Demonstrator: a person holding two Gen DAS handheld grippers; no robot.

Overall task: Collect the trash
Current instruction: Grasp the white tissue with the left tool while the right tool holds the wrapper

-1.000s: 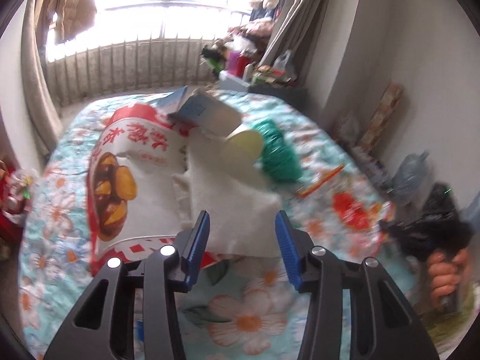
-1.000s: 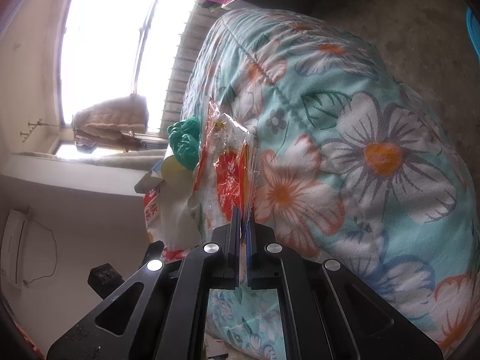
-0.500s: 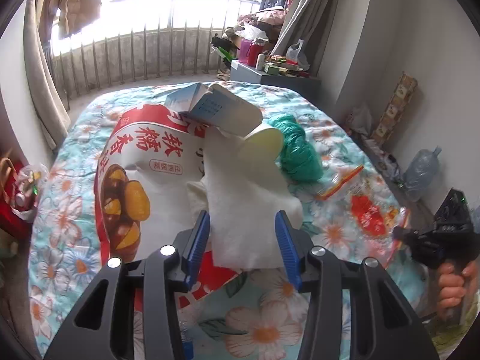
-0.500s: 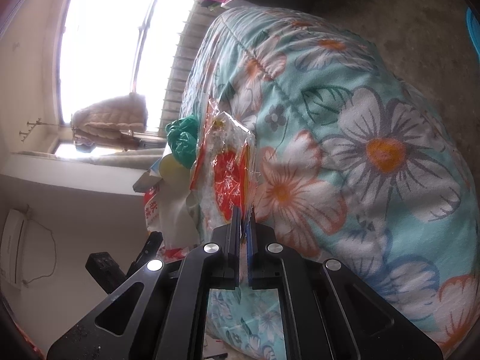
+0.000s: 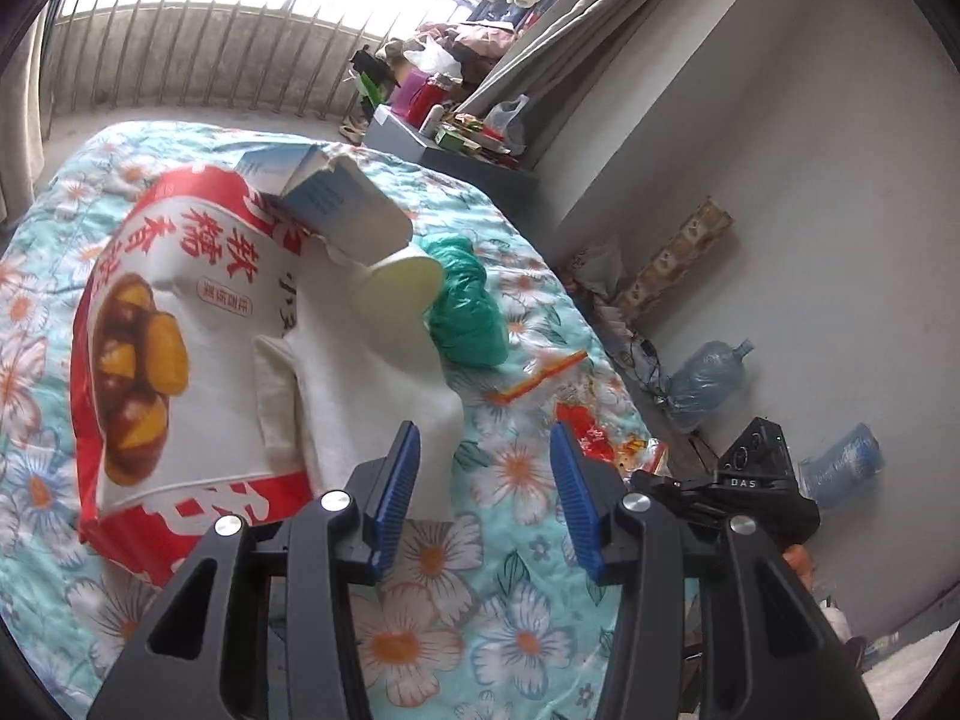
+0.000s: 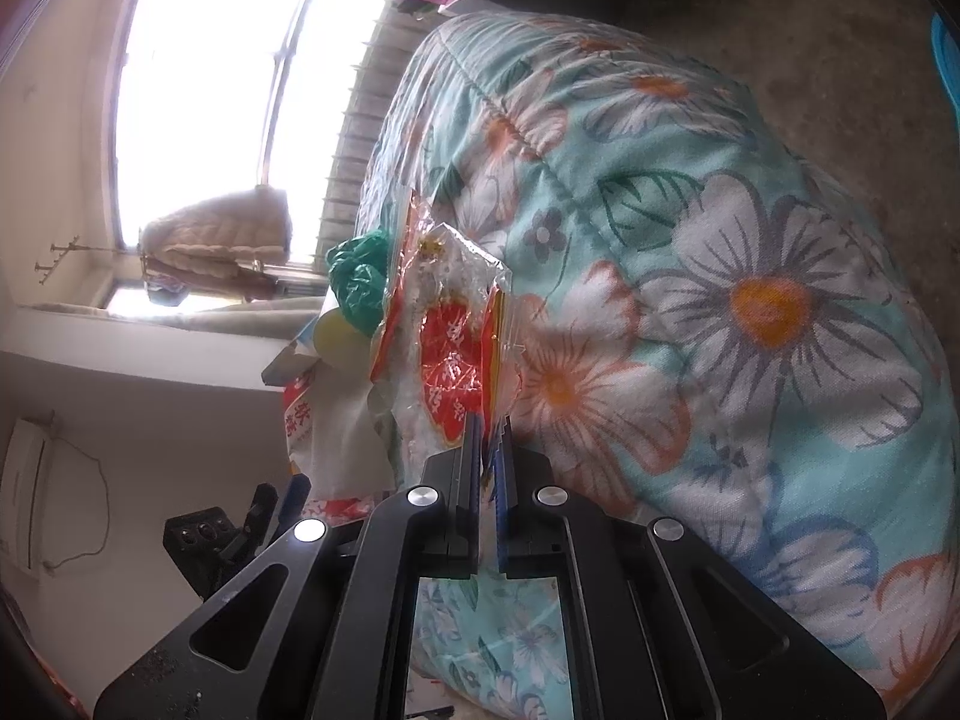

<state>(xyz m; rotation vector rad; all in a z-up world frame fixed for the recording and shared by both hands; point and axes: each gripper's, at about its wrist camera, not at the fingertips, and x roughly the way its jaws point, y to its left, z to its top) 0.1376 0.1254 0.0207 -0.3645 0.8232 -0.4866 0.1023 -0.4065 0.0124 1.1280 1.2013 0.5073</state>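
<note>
Trash strewn on a floral bed quilt (image 5: pixel 516 618), two tongs at its edge.

Largest, the red-and-white chestnut snack bag (image 5: pixel 162 354) lies flat, long axis running toward the window, under white tissue paper (image 5: pixel 360 384). The left tongs (image 5: pixel 486 498) gape half open, empty, just above the tissue's near corner. The right tongs (image 6: pixel 489 468) are pinched nearly closed on a clear red-printed wrapper (image 6: pixel 450 354), which stretches away from them along the quilt.
</note>
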